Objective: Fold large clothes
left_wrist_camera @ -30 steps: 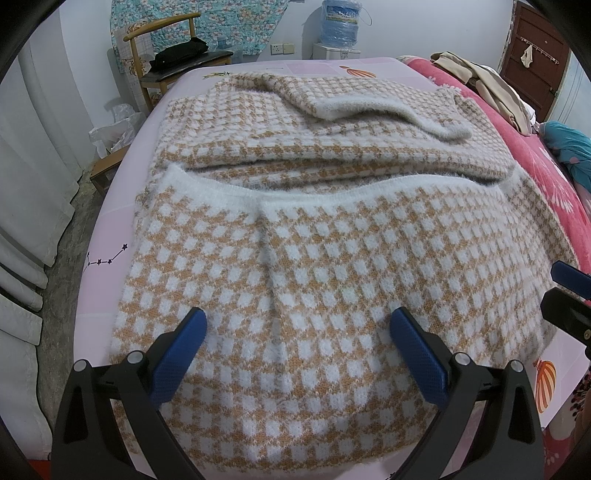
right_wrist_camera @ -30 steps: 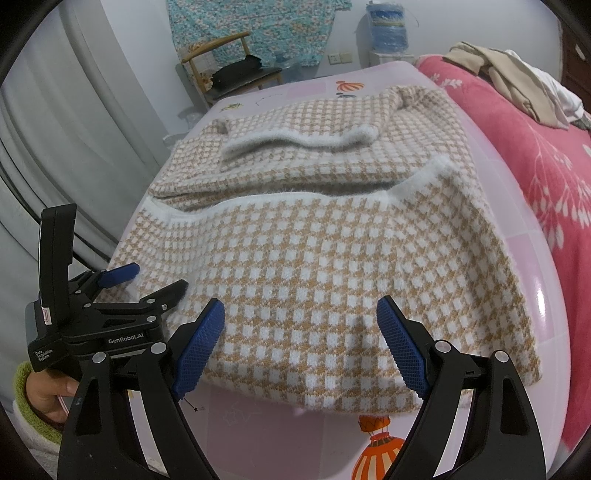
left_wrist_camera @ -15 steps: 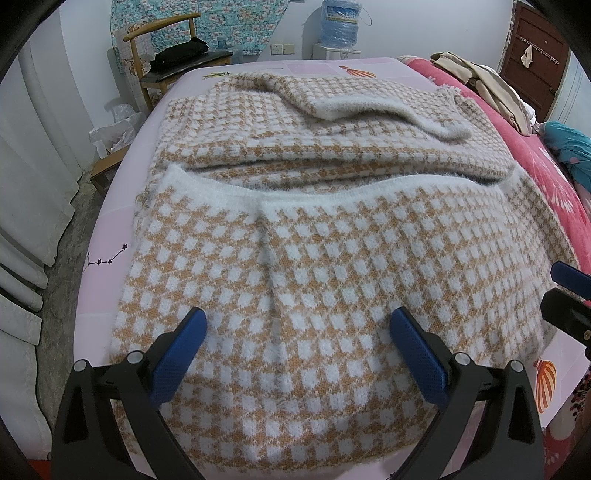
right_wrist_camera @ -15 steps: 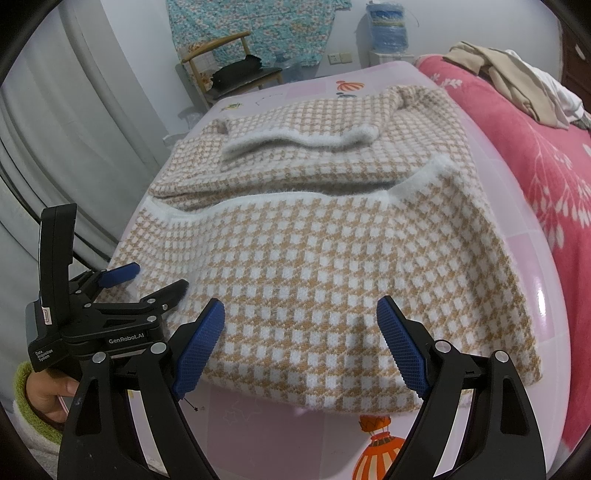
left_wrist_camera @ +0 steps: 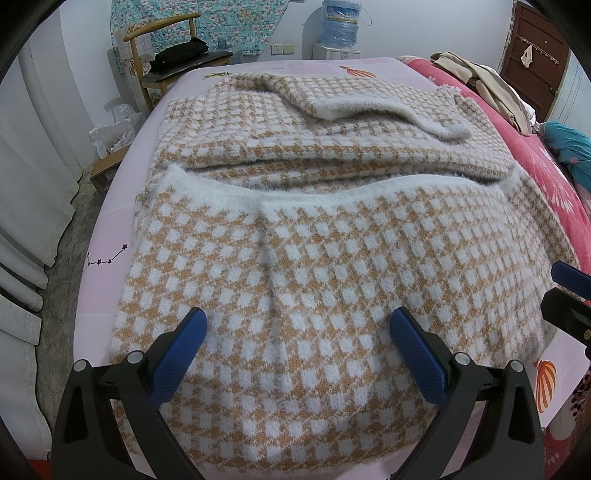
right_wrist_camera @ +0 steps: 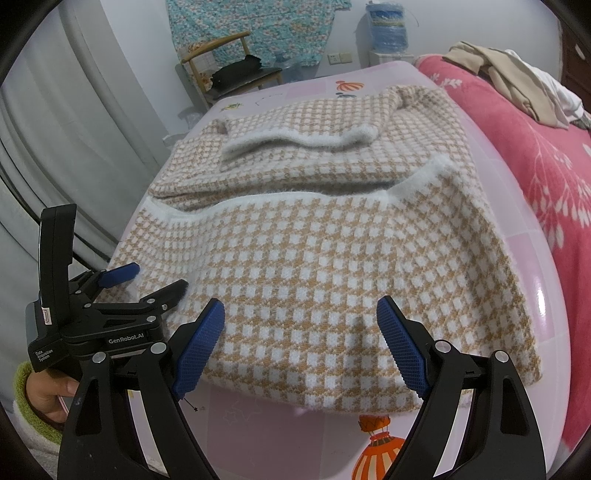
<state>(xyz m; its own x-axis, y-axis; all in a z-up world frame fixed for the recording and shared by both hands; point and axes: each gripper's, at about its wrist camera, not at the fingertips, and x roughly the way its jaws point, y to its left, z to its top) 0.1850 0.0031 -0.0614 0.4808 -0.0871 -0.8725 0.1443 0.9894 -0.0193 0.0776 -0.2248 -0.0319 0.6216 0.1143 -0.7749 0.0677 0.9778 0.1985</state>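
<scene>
**A:** Where's the garment, and how will it behave?

**B:** The houndstooth sweater (left_wrist_camera: 332,258) lies spread over the pink bed sheet (right_wrist_camera: 517,206), its near hem close to the bed's front edge and a white fuzzy band (left_wrist_camera: 369,192) running across the middle where one layer lies over another. I'd judge it soft, thick and fluffy – a knit that sags and stretches when lifted, light enough for two grippers but bulky. It shouldn't slip much; the fuzz ought to catch on the textured blue pads.

**A:** Where would you take hold?

**B:** At the two near corners of the hem, one gripper each – pinching both layers, or the lower one will probably drag behind. The knit would likely pull out of shape if grabbed mid-panel.

**A:** And the grippers?

**B:** The left gripper (left_wrist_camera: 295,354) hovers over the near part of the sweater with its jaws wide and nothing between them. The right gripper (right_wrist_camera: 299,347) is the same: spread wide above the near hem, empty. From the right wrist view the left one shows side-on, held by a hand (right_wrist_camera: 48,391) in a green-cuffed sleeve.

**A:** Any writing?

**B:** On the left gripper's body: "GenRobot.AI" and a small "Data Acquisition System" (as best I can read it). The water jug (left_wrist_camera: 341,20) at the far wall carries a label too small to read.
</scene>
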